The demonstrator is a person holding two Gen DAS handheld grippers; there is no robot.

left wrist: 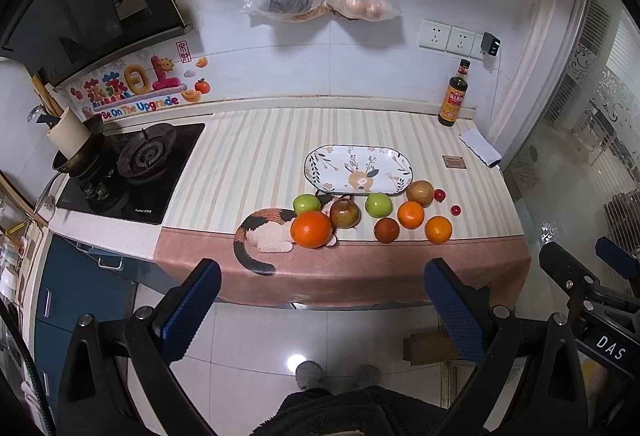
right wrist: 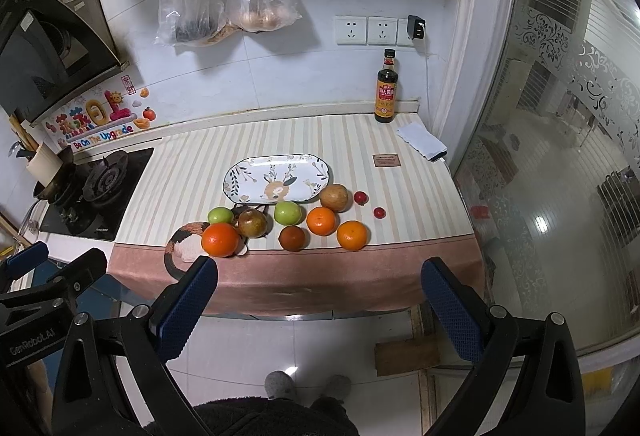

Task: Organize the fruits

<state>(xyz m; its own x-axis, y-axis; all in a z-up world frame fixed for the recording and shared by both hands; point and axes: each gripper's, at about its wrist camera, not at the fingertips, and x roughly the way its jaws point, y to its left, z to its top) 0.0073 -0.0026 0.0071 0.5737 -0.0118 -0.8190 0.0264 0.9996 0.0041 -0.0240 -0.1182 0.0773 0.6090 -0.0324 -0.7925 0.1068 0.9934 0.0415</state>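
An empty oval plate (left wrist: 320,166) (right wrist: 240,176) with a flower print lies on the striped counter. In front of it lie several fruits: a big orange (left wrist: 311,229) (right wrist: 220,239), two green apples (left wrist: 306,203) (left wrist: 378,205), brownish fruits (left wrist: 344,213) (left wrist: 420,192), smaller oranges (left wrist: 410,214) (left wrist: 438,229), a dark one (left wrist: 386,230) and two small red ones (left wrist: 440,194) (left wrist: 455,210). My left gripper (left wrist: 322,310) and right gripper (right wrist: 320,306) are open and empty, held back over the floor in front of the counter edge.
A cat-shaped mat (left wrist: 264,232) lies under the big orange. A gas stove (left wrist: 136,164) with a pot is at the left. A sauce bottle (left wrist: 454,96), a folded cloth (left wrist: 480,147) and a small card (left wrist: 455,161) are at the back right. Bags and scissors hang on the wall.
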